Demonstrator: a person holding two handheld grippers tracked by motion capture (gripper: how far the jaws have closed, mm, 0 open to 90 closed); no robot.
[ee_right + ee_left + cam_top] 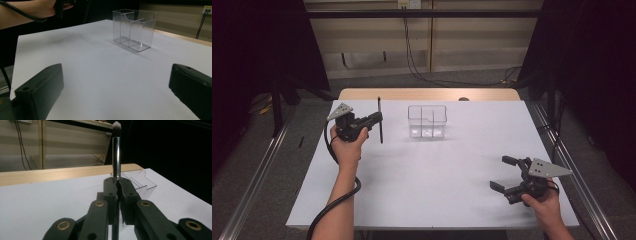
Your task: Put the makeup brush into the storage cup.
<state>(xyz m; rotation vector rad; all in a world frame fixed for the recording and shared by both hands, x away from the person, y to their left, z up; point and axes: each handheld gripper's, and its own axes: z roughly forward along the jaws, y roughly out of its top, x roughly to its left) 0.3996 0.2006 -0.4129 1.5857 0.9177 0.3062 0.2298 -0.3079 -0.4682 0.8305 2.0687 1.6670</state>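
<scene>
Between left claw (pixel 377 119) jaws: clamping brush (pixel 380 120) upright, bristles up, holding just left of clear organizer (pixel 427 121) for dropping in; right claw (pixel 507 174) idling apart, empty, above surface (pixel 427 175).

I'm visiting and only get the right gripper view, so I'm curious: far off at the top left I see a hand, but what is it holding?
Observer: That hand's left gripper is shut on a makeup brush, held upright.
Operator: Which end points up?
Observer: The bristles; the left gripper view shows the pale tip on top.
Operator: Is it over the clear box yet?
Observer: No. In the high view the brush stands left of the clear organizer, apart from it.
Operator: And my own gripper?
Observer: The right gripper is open, at the table's near right corner.
</scene>
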